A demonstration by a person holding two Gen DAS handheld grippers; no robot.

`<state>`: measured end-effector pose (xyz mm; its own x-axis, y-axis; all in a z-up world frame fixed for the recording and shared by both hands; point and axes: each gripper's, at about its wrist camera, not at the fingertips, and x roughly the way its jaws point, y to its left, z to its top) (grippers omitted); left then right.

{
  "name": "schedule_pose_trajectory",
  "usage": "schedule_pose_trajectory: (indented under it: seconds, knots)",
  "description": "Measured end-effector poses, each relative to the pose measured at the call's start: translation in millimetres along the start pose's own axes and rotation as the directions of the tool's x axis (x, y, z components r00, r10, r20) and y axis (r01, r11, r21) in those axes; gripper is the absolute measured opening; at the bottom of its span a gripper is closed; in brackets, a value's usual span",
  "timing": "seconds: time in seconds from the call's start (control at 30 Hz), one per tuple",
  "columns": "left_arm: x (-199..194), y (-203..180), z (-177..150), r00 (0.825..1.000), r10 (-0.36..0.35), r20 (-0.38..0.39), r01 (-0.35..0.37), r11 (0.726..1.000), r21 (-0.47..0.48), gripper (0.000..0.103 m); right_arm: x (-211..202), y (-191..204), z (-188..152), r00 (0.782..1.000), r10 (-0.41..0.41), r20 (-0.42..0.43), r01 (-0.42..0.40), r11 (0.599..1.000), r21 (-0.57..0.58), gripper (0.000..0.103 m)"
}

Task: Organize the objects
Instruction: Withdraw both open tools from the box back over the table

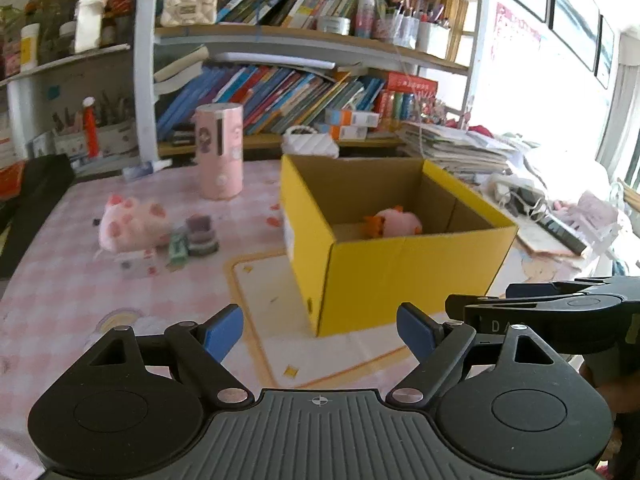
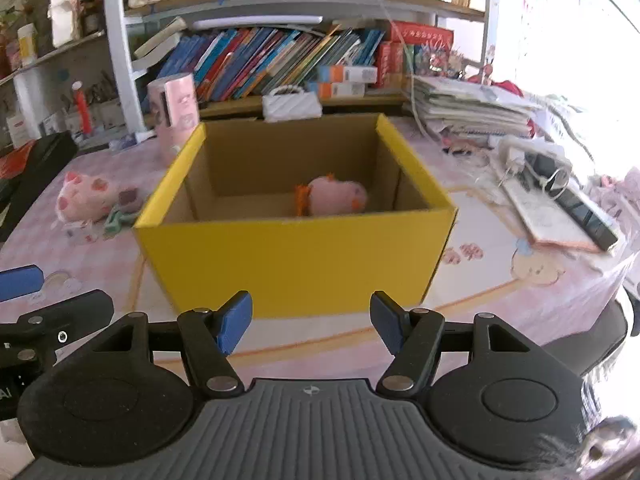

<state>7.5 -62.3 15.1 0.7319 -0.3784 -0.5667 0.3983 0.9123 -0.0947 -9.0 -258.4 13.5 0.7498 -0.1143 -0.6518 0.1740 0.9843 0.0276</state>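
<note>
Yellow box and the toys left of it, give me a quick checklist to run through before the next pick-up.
1. Left gripper open and holding nothing: ok.
2. Right gripper open and holding nothing: ok.
3. Yellow box upright, top open: ok.
4. Room in the box: ok, only one pink plush lies on its floor.
5. Next item within view: ok, a pink spotted plush lies on the tablecloth left of the box, with a small green packet and a stack of round items beside it.
6. Whether those small items touch the spotted plush: cannot tell, the picture is blurred.
</note>
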Motion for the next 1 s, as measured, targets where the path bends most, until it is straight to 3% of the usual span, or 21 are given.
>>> schedule_pose_trajectory:
  seconds: [0.7,0.83,1.0]
  knots:
    - [-59.0,49.0,-38.2,0.988,0.143,-0.051,-0.147,0.984,-0.097,0.086,-30.7,69.1,-29.7,0.993,0.115,-0.039,-0.117,0.991,-0.057,0.064]
    - [-57.8,64.9,-46.6,0.98,0.176,-0.096,-0.188,0.973,-0.133,0.086,-27.8,81.3,-40.3,0.988,0.129,-0.084,-0.136,0.987,-0.082,0.064]
    - [-61.0,75.8,-47.5,0.976,0.2,-0.089,-0.211,0.968,-0.138,0.086,-21.1,97.2,-41.1,0.984,0.157,-0.086,-0.167,0.979,-0.117,0.064]
